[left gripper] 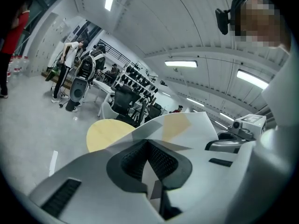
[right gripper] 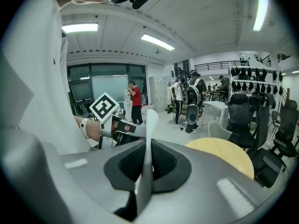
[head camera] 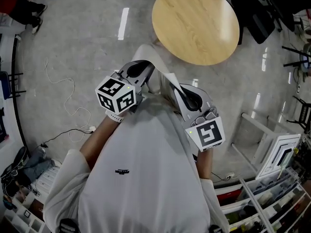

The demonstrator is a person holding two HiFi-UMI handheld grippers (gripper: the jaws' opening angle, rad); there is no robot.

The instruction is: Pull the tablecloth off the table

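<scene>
Left tongs: closed tight on a folded edge of the tablecloth; the cloth is pinched between my 2 dark pads.
Right tongs: clamped narrow on another part of the same edge, which stands up thin from between the pads.
Where the tablecloth is: off the counter, gathered between my 2 tongs, close in front of my chest.
Why I hold it so: I judge that 2 grips set apart along 1 edge share the pull and stop the sheet bunching to 1 side. Holding it near my body keeps it clear of the counter.
Counter: round, pale wood with a visible grain and a smooth top; bare, and apart from the cloth.
Tablecloth material: white, thin and limp, with soft folds and sharp creases where the pads squeeze it. It looks light, so I expect it to slip only if a grip loosens.
Pads: black with a fine ribbed texture, set in smooth grey shells.
Floor: grey and glossy, with a thin cable trailing over it.
Task stage: in my judgement the pull is done.
</scene>
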